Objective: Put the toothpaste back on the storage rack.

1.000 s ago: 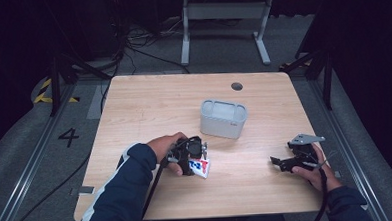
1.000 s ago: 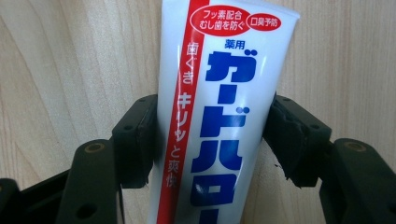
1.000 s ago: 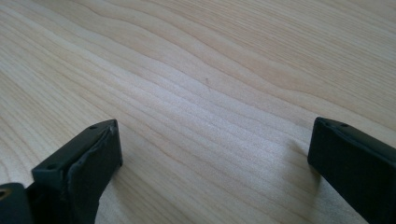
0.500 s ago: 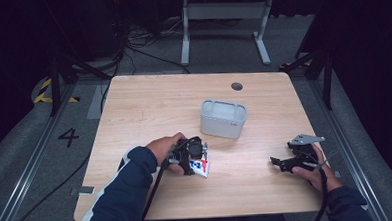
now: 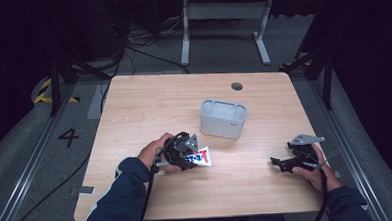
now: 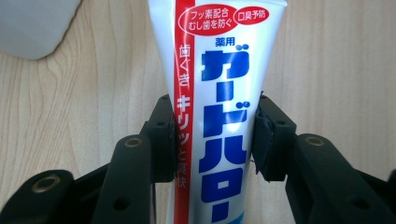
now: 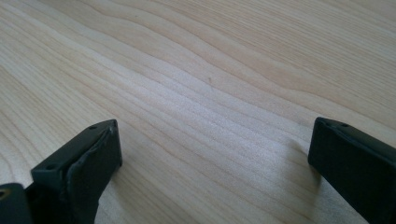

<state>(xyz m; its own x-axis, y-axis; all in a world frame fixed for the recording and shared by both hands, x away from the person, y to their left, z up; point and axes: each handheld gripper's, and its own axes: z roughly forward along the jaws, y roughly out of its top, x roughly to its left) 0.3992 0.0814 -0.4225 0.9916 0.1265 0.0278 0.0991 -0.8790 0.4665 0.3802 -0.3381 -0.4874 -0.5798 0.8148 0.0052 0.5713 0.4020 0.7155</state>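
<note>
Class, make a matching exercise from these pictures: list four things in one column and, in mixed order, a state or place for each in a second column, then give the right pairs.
Things:
1. left gripper
2. right gripper
3. toothpaste tube
4. grey container

States or places:
A. stands near the middle of the wooden table
B. jaws wide apart, with bare wood between them
C. white with blue and red Japanese print, clamped between two black jaws
D. jaws have just been closing and now press on a tube

Pairs: 1-D, 2-B, 3-C, 4-A
</note>
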